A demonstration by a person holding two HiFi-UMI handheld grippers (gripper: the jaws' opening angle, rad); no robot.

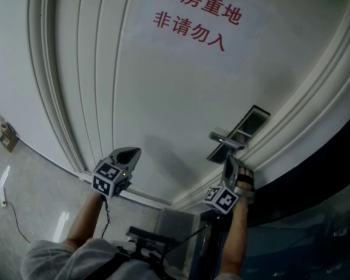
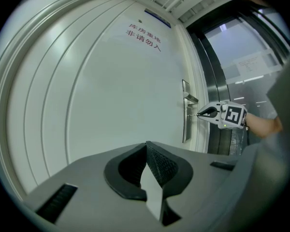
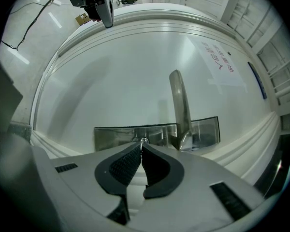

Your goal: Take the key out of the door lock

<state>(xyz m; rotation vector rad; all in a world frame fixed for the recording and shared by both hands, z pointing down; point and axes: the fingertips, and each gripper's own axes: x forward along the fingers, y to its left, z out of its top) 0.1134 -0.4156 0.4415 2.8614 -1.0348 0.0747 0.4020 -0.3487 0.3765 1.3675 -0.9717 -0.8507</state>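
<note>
The steel lock plate (image 3: 111, 137) sits on a white door (image 1: 163, 86), under a lever handle (image 3: 180, 105). A small metal key (image 3: 141, 140) sticks out of the plate, and my right gripper (image 3: 141, 145) is shut on its head, pointing straight at the door. In the head view that right gripper (image 1: 227, 158) reaches up to the lock plate (image 1: 240, 132) just below the handle (image 1: 224, 139). From the left gripper view the right gripper (image 2: 203, 113) meets the plate (image 2: 185, 117) at the door's right edge. My left gripper (image 2: 146, 144) is shut on nothing, held off to the left (image 1: 134, 151).
A paper sign with red characters (image 1: 195, 16) is stuck high on the door. Dark glass and a metal frame (image 2: 222, 81) border the door on the lock side. Moulded trim (image 1: 64, 98) runs along the door's left, with grey floor, a cable (image 1: 11, 214) and a small box (image 1: 7, 137) beyond.
</note>
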